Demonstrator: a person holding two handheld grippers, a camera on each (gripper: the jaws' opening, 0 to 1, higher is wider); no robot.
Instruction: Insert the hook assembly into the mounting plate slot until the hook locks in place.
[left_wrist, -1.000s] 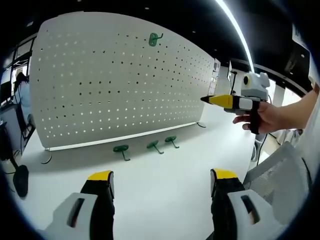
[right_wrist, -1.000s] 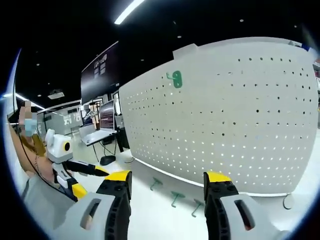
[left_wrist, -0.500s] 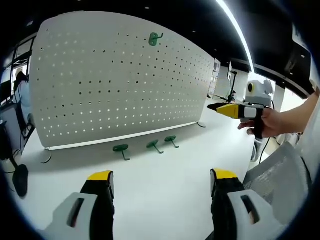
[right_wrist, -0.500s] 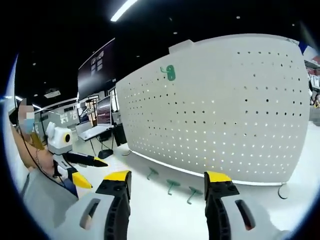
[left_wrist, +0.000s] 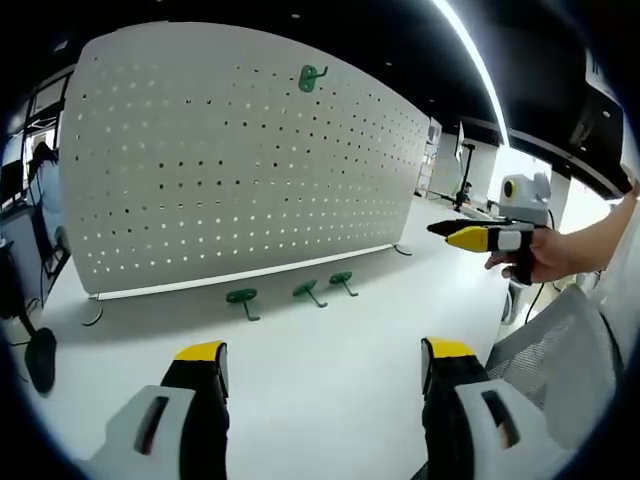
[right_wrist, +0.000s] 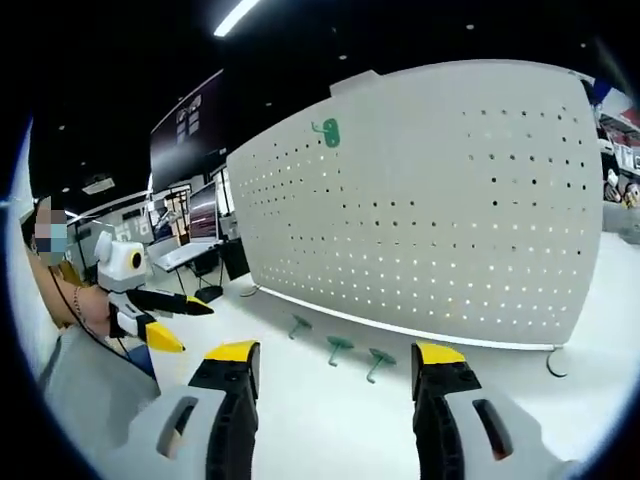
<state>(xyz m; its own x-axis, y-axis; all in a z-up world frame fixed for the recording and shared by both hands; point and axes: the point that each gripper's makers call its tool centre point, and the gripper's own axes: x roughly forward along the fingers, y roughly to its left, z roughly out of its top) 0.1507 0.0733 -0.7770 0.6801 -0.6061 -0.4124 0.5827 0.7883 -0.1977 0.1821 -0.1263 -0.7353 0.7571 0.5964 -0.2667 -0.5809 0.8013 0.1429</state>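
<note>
In the left gripper view, the left gripper (left_wrist: 325, 360) stands at the bottom with jaws wide and bare. The white pegboard (left_wrist: 200, 170) fills the upper left; one green hook (left_wrist: 310, 76) hangs near its top. Three loose hooks (left_wrist: 243, 298) lie on the table (left_wrist: 330, 400) just below it. At right, the right gripper (left_wrist: 462, 233) seems slightly parted, holding nothing.

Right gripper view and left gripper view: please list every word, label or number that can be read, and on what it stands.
No text can be read in either view.
Dark wall sign: pale marks on it, too small and blurred to read.
Pegboard, green hooks, grippers: no lettering seen.
</note>
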